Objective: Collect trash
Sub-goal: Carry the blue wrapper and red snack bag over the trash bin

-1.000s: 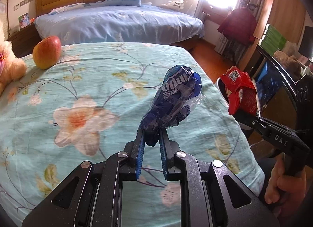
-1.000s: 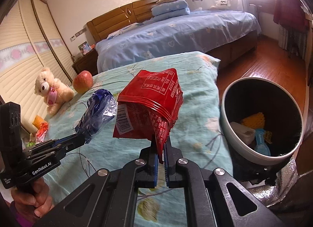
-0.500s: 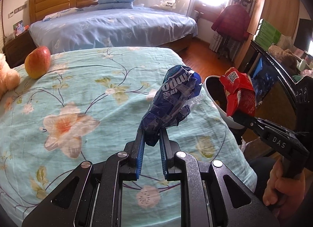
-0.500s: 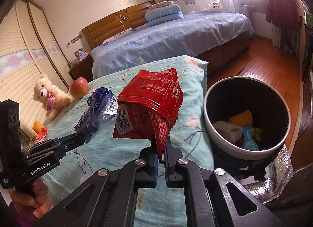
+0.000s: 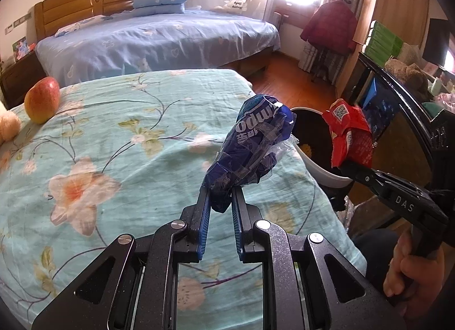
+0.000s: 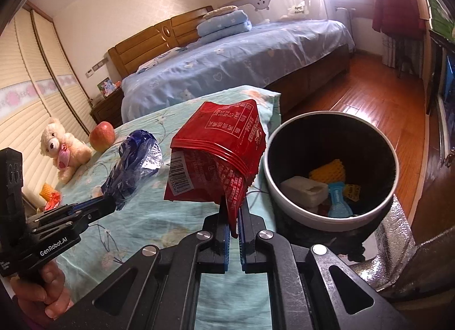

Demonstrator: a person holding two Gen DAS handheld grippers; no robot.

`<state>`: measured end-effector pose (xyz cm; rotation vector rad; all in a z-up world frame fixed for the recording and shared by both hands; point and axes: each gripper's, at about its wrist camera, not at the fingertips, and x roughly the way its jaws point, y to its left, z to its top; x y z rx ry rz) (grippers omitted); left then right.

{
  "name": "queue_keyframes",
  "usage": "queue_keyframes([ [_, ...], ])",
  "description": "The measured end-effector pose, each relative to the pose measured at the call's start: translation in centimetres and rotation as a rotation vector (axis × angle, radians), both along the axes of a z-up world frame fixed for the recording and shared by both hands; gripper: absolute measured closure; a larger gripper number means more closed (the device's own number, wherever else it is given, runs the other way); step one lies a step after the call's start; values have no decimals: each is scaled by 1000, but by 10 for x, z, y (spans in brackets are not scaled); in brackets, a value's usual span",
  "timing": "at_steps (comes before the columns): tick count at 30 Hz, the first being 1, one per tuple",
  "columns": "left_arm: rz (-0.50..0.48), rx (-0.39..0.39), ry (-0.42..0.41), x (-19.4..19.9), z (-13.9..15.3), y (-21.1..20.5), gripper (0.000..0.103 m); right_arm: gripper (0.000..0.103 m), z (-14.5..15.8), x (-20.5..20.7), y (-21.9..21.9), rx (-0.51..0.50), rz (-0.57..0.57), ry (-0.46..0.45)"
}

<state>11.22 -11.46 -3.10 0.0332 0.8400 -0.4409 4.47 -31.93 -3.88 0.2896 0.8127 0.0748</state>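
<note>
Both wrappers have been carried sideways off the bed [image 5: 119, 142] toward the bin [image 6: 287, 196]; the bin, earlier at the frame edge, is now seen large and close in the right view. The left gripper [image 5: 221, 202] is clamped on the blue wrapper [image 5: 253, 153], held above the bed's edge. The right gripper [image 6: 233, 219] is pinched tight on the red bag [image 6: 219, 153], just beside the bin's rim. Release over the opening is judged the next step. Other trash already lies inside.

Floral bed [image 5: 119, 159]: apple [image 5: 42, 99], teddy bear [image 6: 64, 149].
</note>
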Motion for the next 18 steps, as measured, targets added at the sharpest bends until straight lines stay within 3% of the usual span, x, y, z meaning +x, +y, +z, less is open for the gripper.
queue_keyframes([
  [18,-82,5,9,10,0,-49,89,98,-6,-1,-38,-19,-70,21],
])
